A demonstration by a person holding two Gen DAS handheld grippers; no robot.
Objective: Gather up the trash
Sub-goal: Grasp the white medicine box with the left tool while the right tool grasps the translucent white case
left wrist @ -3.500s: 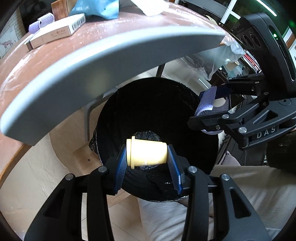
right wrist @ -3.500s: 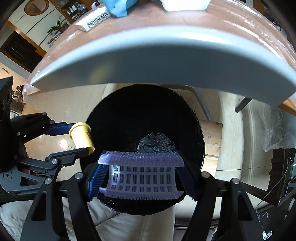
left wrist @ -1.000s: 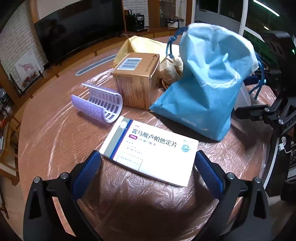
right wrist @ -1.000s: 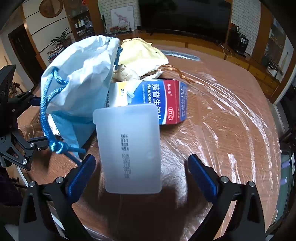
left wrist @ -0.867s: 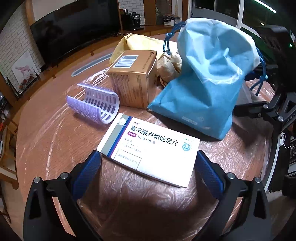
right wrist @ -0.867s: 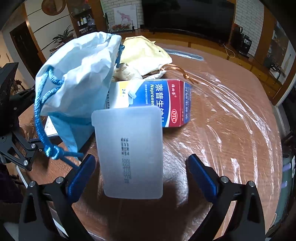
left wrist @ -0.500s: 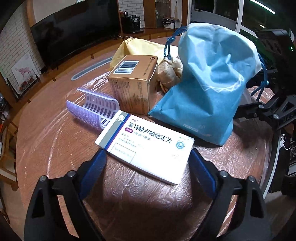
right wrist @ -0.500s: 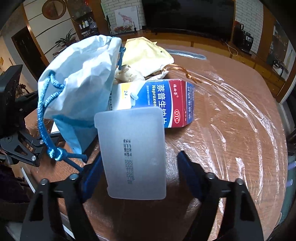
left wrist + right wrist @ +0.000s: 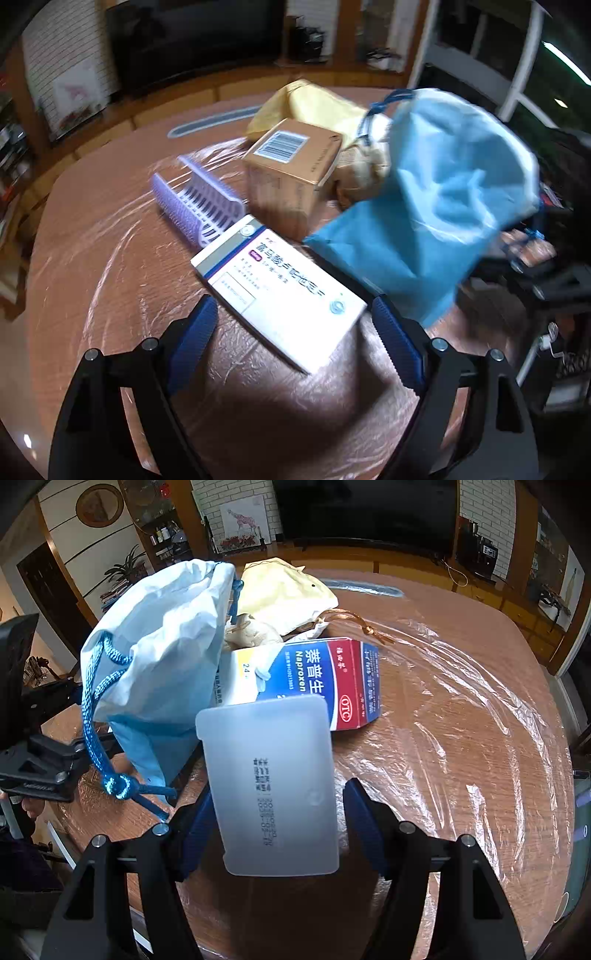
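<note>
Now left gripper [image 9: 291, 332] jaws closing around white medicine box [image 9: 279, 293], pads seemingly not yet touching; blue drawstring bag [image 9: 424, 225] beyond-right. Right gripper [image 9: 275, 821] jaws narrowed around frosted plastic case [image 9: 273, 786], contact unclear; Naproxen carton [image 9: 332, 675] beyond.

Both grippers tip steeply down toward the tabletop. The left gripper [image 9: 291, 325] has its 2 blue-padded fingers [image 9: 192, 339] spread wide and closing, a flat white box lying between them; neither pad clearly presses on it. The right gripper [image 9: 277, 823] is narrower and also closing, with a frosted plastic piece between its pads, the left pad hidden behind the piece's edge and the right pad just clear of it.
</note>
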